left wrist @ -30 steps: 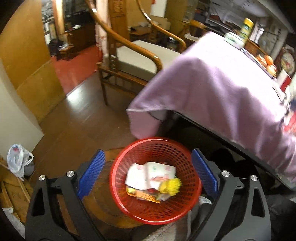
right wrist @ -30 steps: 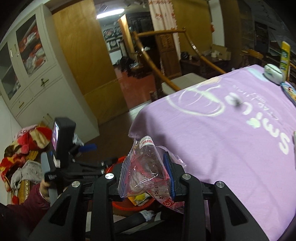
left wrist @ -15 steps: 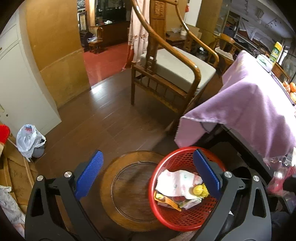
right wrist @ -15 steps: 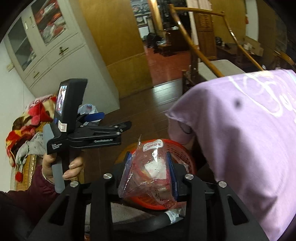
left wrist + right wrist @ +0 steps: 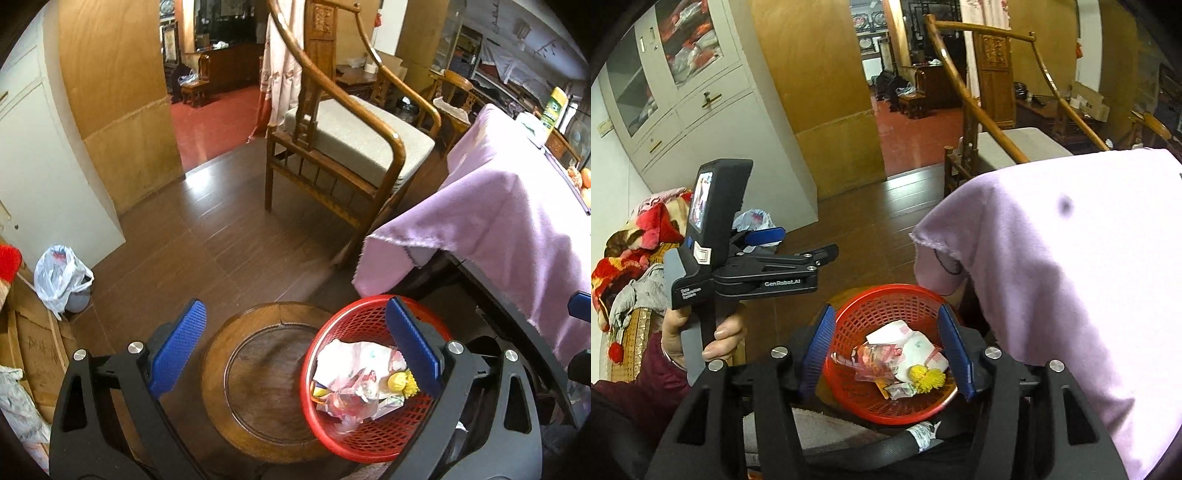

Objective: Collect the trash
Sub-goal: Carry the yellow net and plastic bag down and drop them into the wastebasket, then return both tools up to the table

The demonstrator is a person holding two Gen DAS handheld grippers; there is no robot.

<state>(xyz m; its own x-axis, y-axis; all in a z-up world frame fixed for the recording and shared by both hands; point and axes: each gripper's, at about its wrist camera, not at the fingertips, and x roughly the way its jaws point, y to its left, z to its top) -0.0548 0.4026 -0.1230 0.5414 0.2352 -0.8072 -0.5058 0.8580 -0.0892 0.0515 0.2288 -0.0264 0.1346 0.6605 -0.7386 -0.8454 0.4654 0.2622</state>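
The clear plastic wrapper (image 5: 877, 360) lies crumpled in the red basket (image 5: 886, 306), with no clear point; its long axis runs roughly from 9 to 3 o'clock in the right wrist view. It rests on top of white crumpled paper (image 5: 916, 345), with a yellow flower (image 5: 927, 378) just beside it at 4 o'clock and an orange scrap under it. The basket stands on the edge of a round wooden stool (image 5: 258, 373), under the corner of the purple tablecloth (image 5: 498, 214). The right gripper (image 5: 890, 356) hangs above the basket, its 2 blue pads either side of the wrapper but clear of it; the jaws are opening and hold nothing. The left gripper (image 5: 299, 350) is spread wide and empty, with the basket at 3 o'clock behind its right pad. A hand (image 5: 701, 332) grips its handle. A wooden chair (image 5: 351, 147) stands at 12 o'clock.
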